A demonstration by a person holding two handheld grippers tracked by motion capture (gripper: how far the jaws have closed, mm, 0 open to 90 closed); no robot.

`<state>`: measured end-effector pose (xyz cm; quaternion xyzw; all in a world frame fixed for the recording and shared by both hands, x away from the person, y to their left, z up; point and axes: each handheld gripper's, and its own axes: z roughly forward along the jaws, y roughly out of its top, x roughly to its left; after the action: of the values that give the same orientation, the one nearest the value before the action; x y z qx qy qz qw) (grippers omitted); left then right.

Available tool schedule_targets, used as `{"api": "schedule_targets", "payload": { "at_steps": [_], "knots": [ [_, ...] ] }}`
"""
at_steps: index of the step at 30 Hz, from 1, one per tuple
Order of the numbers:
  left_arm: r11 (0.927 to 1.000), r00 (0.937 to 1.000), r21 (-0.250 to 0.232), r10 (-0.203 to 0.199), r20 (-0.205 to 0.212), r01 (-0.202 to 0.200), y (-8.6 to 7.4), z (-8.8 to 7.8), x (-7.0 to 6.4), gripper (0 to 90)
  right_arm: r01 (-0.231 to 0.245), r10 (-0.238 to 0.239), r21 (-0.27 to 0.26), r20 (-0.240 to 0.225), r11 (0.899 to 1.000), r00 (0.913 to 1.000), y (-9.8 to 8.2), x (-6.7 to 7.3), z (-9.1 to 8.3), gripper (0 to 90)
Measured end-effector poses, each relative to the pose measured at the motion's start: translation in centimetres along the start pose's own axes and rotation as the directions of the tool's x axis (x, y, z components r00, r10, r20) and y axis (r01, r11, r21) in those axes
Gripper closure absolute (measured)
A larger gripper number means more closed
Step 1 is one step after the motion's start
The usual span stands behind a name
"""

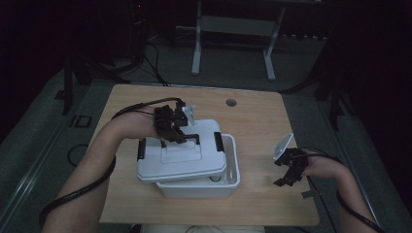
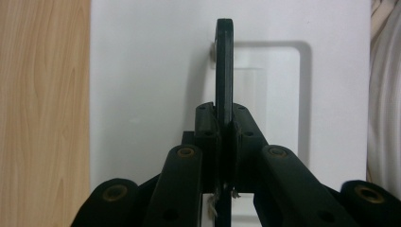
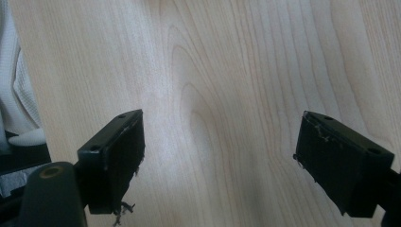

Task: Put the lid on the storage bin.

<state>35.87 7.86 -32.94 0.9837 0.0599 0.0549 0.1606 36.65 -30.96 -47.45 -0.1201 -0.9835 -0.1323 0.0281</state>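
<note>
A white storage box [image 1: 228,182] sits in the middle of the wooden table. Its white lid [image 1: 160,167] with black side clips is held above it, shifted to the left so the box's right side is uncovered. My left gripper [image 1: 187,138] is shut on the lid's black handle [image 1: 195,136], which stands upright between the jaws. In the left gripper view the handle [image 2: 224,56] rises edge-on over the lid [image 2: 142,94], pinched by my left gripper [image 2: 224,132]. My right gripper [image 1: 286,178] hovers open over bare table to the right of the box, and in its own view my right gripper [image 3: 220,153] holds nothing.
The table [image 1: 252,116] has a round cable hole [image 1: 231,103] near its far edge. A white metal frame [image 1: 233,29] stands on the floor beyond. White cloth [image 3: 14,94] shows at the left edge of the right gripper view. Cables trail from both grippers.
</note>
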Motion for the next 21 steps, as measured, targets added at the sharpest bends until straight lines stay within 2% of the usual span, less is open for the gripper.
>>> {"api": "schedule_targets", "payload": {
  "at_steps": [6, 12, 15, 17, 21],
  "knots": [
    [0.9994, 0.9992, -0.001, 0.036, 0.015, -0.036, 1.7, 0.8, -0.4, 83.8, 0.002, -0.002, -0.002, -0.002, 1.000, 1.0000, -0.1, 0.0, 0.1, 16.2],
    [0.9987, 0.9982, -0.008, 0.051, 0.031, -0.051, 3.1, 1.3, -0.6, 83.8, 0.004, -0.004, 0.001, -0.006, 1.000, 1.0000, 0.0, -0.1, 0.2, 16.2],
    [0.9983, 0.9981, 0.001, 0.058, 0.020, -0.058, 3.5, 1.6, -0.7, 83.7, 0.004, -0.004, 0.004, -0.005, 1.000, 1.0000, 0.0, -0.1, 0.2, 16.2],
    [0.9986, 0.9979, 0.002, 0.052, 0.038, -0.052, 3.7, 2.0, -0.9, 83.7, 0.001, -0.001, 0.000, -0.007, 1.000, 1.0000, 0.0, -0.1, 0.2, 16.2],
    [0.9977, 0.9968, 0.011, 0.066, 0.044, -0.067, 3.9, 2.6, -0.9, 83.7, 0.004, -0.004, 0.001, -0.007, 1.000, 1.0000, -0.1, -0.1, 0.2, 16.2]
  ]
}}
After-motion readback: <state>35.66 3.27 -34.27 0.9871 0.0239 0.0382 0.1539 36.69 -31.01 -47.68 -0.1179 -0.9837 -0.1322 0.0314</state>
